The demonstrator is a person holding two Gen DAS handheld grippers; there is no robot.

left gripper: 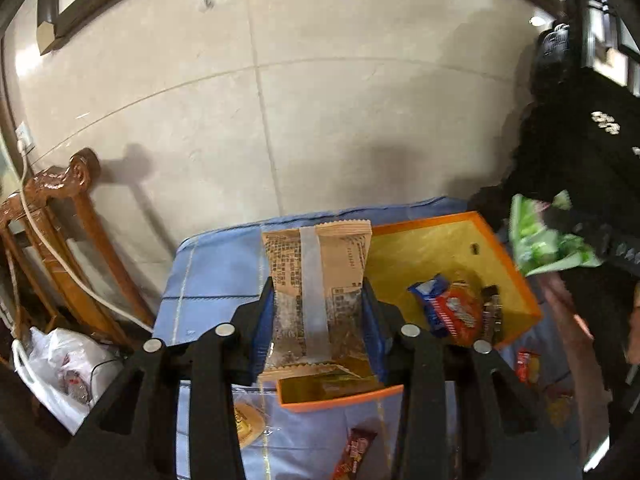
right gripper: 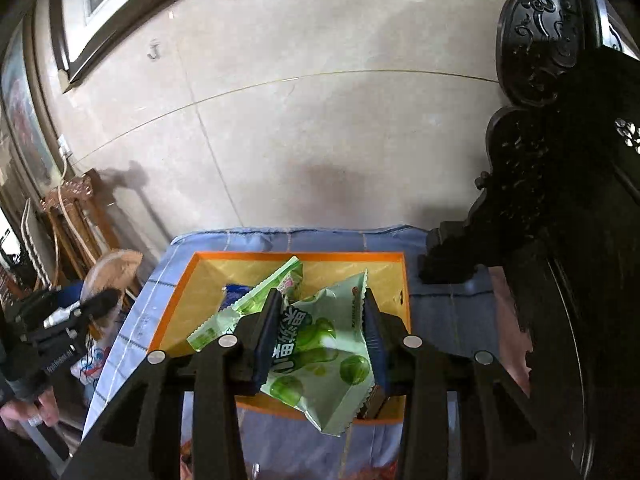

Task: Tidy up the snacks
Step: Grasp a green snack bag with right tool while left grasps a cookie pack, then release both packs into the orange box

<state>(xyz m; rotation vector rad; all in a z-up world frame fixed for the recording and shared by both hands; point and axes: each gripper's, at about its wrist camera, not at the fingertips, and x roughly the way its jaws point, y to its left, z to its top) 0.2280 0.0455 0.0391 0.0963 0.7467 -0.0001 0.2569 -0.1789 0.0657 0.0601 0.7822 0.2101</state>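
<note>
Tan snack packet (left gripper: 318, 292), clear-striped, in left tongs (left gripper: 318, 300)

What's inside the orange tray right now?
In the left wrist view the orange tray holds a blue wrapped snack, an orange-red packet and a dark wrapper. Its near part is hidden by the tan packet held in the left tongs.
</note>
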